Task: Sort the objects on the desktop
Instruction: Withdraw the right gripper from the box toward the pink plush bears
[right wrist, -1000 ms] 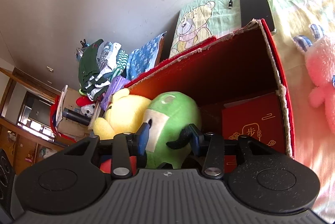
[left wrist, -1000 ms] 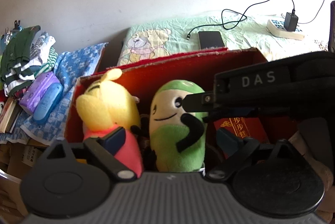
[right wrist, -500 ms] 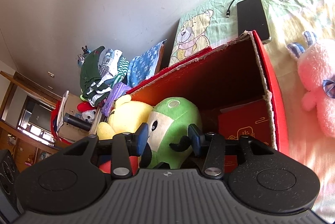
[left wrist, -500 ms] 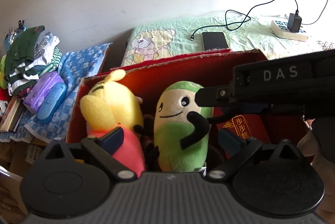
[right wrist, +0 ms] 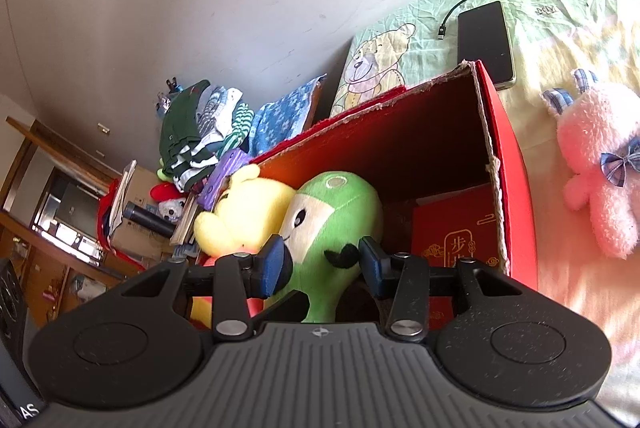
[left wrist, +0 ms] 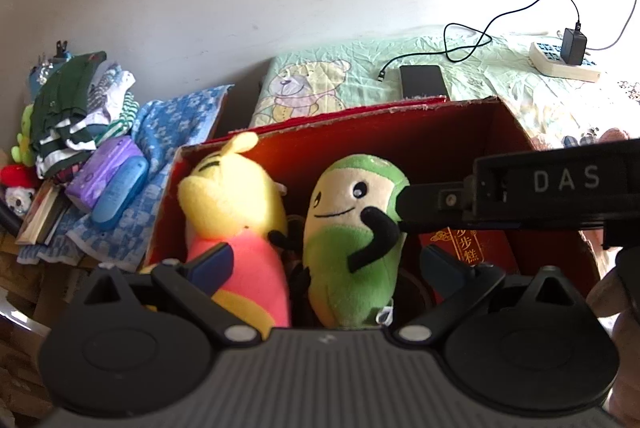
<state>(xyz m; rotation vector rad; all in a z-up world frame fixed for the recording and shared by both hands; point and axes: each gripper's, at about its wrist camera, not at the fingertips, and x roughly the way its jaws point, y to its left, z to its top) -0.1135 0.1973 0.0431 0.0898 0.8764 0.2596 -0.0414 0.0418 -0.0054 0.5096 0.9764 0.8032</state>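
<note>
**Red box, contents and surroundings**

Right gripper (right wrist: 322,264): fingers pinching green plush (right wrist: 332,224) inside red box (right wrist: 516,188).
Left gripper (left wrist: 324,262): spread wide, holding nothing.
Yellow plush (left wrist: 232,196): beside green one.
Pink plush (right wrist: 600,180): on bedsheet outside.

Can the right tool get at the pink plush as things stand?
Probably not directly: the right tool brackets the green plush inside the red box; the pink plush lies outside, beyond the box wall.
</note>
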